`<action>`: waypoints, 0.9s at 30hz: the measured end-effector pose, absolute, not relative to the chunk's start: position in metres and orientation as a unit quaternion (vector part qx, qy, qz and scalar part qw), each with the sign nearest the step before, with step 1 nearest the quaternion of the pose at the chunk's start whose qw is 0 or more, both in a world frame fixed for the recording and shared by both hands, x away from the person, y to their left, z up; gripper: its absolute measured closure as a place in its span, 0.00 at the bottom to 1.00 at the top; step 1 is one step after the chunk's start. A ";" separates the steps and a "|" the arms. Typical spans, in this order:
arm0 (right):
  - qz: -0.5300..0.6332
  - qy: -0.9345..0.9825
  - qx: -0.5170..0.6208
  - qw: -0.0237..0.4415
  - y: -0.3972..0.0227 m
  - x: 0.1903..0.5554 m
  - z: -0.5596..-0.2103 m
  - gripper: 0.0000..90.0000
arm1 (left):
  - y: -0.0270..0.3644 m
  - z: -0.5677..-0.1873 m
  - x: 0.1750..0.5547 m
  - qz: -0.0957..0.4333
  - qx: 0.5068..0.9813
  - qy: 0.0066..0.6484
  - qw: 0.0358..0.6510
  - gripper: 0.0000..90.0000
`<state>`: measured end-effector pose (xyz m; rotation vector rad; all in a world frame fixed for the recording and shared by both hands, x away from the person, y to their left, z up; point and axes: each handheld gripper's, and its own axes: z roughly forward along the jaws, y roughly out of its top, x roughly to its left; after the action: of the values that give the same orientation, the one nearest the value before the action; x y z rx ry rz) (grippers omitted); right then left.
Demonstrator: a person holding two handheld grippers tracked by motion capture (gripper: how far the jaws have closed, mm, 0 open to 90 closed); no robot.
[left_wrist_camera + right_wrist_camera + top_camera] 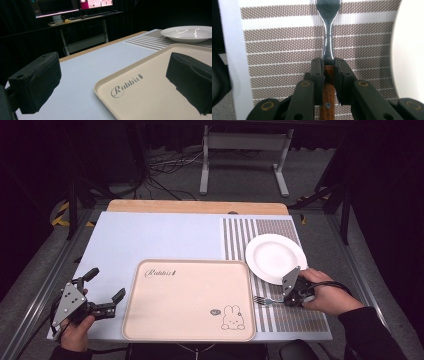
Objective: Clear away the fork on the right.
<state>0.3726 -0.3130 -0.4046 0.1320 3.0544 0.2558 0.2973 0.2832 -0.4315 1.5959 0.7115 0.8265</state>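
A fork (328, 42) with a metal head and a brown wooden handle lies over the striped placemat (282, 52). My right gripper (328, 65) is shut on the fork's handle, both pads pressing its sides. From above, the right gripper (294, 292) sits just right of the beige tray (150, 320), with the fork (263, 300) pointing left toward it. My left gripper (105, 292) stands open beside the tray's left edge with nothing between its jaws. A white plate (275, 256) rests on the placemat, close behind the right gripper.
The beige tray (150, 95) carries the word Rabbit and a rabbit drawing. The plate (190, 33) shows far right beyond it. A light blue mat (150, 237) covers the table. A desk with monitors (75, 7) stands behind. A metal stand (245, 160) is on the floor past the table.
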 end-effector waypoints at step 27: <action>0.141 0.984 0.044 0.096 -0.284 0.376 -0.346 0.87 | 0.284 -0.431 0.297 0.354 0.679 0.301 0.569 0.01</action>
<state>0.3764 -0.2842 -0.3464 0.1297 2.9176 0.4179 0.2969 0.2840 -0.4308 1.5936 0.7075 0.8314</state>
